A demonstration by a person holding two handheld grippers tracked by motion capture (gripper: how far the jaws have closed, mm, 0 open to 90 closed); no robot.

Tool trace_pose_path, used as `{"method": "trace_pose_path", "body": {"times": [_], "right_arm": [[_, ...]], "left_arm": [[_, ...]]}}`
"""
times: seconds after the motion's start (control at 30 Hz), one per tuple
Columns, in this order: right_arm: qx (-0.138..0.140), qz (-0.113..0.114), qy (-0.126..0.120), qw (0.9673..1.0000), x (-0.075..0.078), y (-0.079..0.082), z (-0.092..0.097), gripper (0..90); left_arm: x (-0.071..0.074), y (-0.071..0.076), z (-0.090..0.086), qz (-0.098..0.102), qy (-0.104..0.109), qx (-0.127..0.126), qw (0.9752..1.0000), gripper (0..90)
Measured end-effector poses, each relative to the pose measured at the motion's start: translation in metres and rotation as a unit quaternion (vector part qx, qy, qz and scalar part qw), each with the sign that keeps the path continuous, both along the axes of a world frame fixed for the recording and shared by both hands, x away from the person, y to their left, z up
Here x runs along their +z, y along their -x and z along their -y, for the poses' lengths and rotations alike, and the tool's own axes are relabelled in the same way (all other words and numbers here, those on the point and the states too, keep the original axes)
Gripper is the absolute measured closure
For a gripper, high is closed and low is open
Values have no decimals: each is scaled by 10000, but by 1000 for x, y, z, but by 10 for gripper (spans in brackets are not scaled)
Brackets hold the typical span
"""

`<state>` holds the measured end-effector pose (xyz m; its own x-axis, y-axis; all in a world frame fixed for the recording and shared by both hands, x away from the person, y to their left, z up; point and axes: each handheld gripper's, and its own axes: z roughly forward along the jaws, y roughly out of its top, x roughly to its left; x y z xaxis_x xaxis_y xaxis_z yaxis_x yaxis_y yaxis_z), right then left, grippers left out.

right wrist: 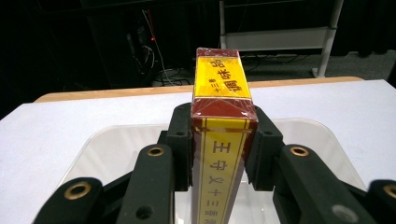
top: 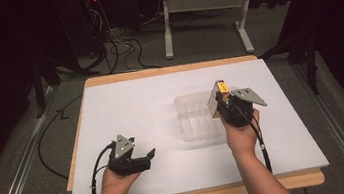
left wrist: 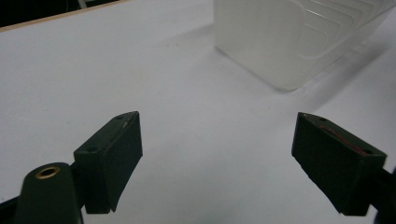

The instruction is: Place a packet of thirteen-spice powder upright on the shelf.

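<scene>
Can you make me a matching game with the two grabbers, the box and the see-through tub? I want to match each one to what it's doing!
Things:
1. left gripper
2. right gripper
3. red and yellow box
4. clear plastic tub

What it's doing:
A. squeezed between two black jaws, above the tub
B. sitting with nothing in it on the white sheet
C. jaws wide apart, holding nothing
D. jaws closed on something

Pairs: 1-C, 2-D, 3-A, 4-B
</scene>
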<state>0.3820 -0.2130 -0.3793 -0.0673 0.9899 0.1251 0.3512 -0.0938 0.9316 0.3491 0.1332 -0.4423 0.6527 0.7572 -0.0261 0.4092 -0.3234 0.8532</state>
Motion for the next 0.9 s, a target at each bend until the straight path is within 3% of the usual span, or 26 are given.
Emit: {"method": "trace_pose_path", "body": {"times": [0.23,0.9], "right_arm": [[-56,-27,5,10000,-2,0,1,683],[-449,-93,498,9977,-22,-8,-24,679]], "left_arm": [[0,0,1,-7,-15,-19,10000,168],[0,2,1,-5,33,-51,10000,168]]}}
